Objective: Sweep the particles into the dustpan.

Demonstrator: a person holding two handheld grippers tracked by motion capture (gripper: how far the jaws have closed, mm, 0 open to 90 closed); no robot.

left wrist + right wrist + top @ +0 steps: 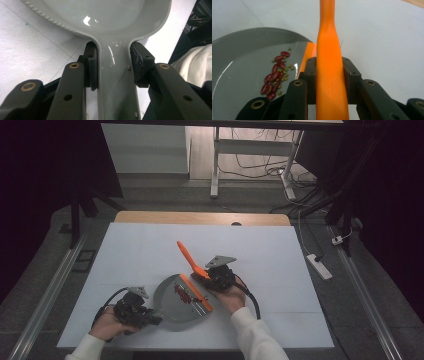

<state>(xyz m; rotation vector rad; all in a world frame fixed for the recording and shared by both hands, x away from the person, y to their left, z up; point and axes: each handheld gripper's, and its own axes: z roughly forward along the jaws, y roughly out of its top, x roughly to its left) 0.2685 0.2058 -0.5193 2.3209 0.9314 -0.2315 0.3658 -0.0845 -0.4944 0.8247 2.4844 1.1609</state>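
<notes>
High view: a white table (150, 250) with a grey dustpan (172, 312) lying near the person's edge. The left gripper (150, 316) comes in from the left and meets the pan at its handle end, low and flat — a hold that would pin the pan to the table so it cannot slide when something is pushed into it. The right gripper (212, 279) sits just beside the pan's far lip and carries an orange brush (189, 260), whose handle slants up and away while its head rests along the lip. A small heap of beans (181, 293) lies inside the pan, close behind the brush head.

Left gripper view: the jaws stand narrow, one pad on each side of the pan's handle neck (113, 72), touching it. The bowl widens just past the pads, so the grip sits where the handle is slimmest and least likely to twist.

Right gripper view: the jaws are closed on the brush handle (329, 62), which runs straight up between them. To the left, red beans and small green ones (275, 75) lie in a loose streak on the pan floor, with the orange head's edge between them and the open table — placed, I judge, to keep them from rolling back out
</notes>
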